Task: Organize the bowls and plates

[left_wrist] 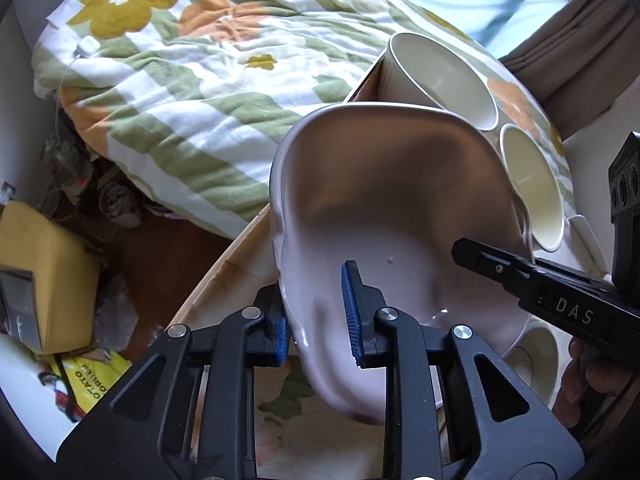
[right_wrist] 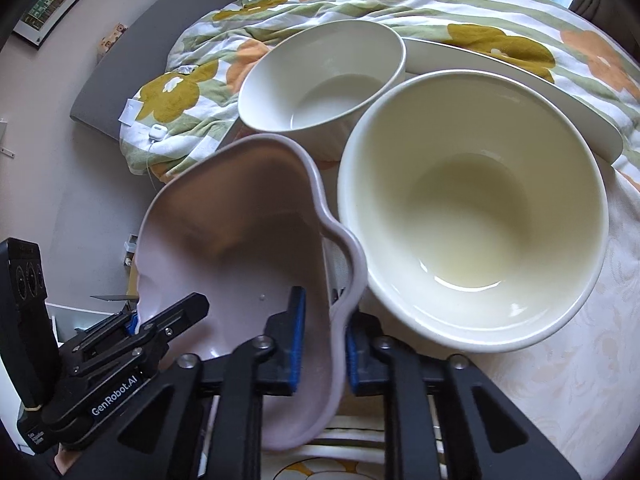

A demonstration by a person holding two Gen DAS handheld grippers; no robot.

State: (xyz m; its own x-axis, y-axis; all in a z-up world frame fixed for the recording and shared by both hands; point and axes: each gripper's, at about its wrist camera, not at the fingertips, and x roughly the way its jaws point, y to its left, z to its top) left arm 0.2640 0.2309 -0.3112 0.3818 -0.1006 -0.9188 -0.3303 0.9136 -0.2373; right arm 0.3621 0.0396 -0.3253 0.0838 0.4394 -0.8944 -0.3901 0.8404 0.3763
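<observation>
A pale pink wavy-rimmed dish (left_wrist: 392, 208) (right_wrist: 240, 224) is held tilted in the air between both grippers. My left gripper (left_wrist: 318, 324) is shut on its near rim. My right gripper (right_wrist: 322, 344) is shut on the opposite rim; it also shows in the left wrist view (left_wrist: 532, 276), and the left gripper shows in the right wrist view (right_wrist: 136, 324). A large cream bowl (right_wrist: 472, 208) stands just right of the dish. A second cream bowl (right_wrist: 324, 88) and a cream plate (right_wrist: 520, 88) lie behind it. Two cream bowls (left_wrist: 444, 80) (left_wrist: 532, 188) show past the dish.
The bowls stand on a table with a pale patterned cloth (right_wrist: 568, 360). A bed with a flowered green-striped quilt (left_wrist: 192, 80) lies behind. Clutter, a yellow box (left_wrist: 44, 272) and papers cover the floor at the left.
</observation>
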